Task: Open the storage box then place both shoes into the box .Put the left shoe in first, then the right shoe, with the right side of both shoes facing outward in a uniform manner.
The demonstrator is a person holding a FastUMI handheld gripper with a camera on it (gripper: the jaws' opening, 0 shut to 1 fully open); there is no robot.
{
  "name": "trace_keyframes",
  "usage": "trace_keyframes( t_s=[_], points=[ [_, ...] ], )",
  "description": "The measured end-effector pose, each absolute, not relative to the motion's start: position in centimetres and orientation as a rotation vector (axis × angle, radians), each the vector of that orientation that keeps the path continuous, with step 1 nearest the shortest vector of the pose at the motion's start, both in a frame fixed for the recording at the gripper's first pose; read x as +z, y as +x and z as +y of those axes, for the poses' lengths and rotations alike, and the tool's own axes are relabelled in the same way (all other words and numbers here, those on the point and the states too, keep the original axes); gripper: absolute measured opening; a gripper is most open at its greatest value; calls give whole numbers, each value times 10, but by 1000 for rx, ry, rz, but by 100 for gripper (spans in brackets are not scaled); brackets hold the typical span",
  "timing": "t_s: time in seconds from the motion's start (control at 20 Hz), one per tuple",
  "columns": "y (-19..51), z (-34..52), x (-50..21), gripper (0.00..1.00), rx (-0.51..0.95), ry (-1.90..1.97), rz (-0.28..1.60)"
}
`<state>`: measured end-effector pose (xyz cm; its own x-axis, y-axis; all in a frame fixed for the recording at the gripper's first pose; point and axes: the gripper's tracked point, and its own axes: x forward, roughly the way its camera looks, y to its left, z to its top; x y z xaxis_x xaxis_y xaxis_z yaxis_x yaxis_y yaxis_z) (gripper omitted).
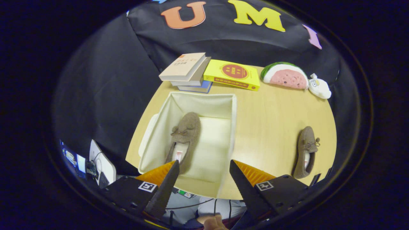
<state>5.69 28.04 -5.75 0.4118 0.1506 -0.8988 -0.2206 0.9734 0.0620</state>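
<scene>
One shoe (183, 137) already lying along the left side of the open box (232, 127), tongs (204, 174) released and empty above its near edge, next swinging right to grasp the other shoe (306, 150) on the table (271, 127).

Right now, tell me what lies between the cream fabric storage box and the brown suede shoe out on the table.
Gripper view: only bare wooden tabletop lies between the cream fabric storage box and the brown suede shoe. The open claw holds nothing.

One brown shoe (184, 137) lies inside the open box (233, 127) (cream fabric), the other shoe (306, 150) beside it.
</scene>
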Motion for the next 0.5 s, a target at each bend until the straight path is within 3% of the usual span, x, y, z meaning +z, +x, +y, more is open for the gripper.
trace_keyframes(
  t_s=[0.5],
  points=[
    [92,85,-78,96,53,69,1134]
  ],
)
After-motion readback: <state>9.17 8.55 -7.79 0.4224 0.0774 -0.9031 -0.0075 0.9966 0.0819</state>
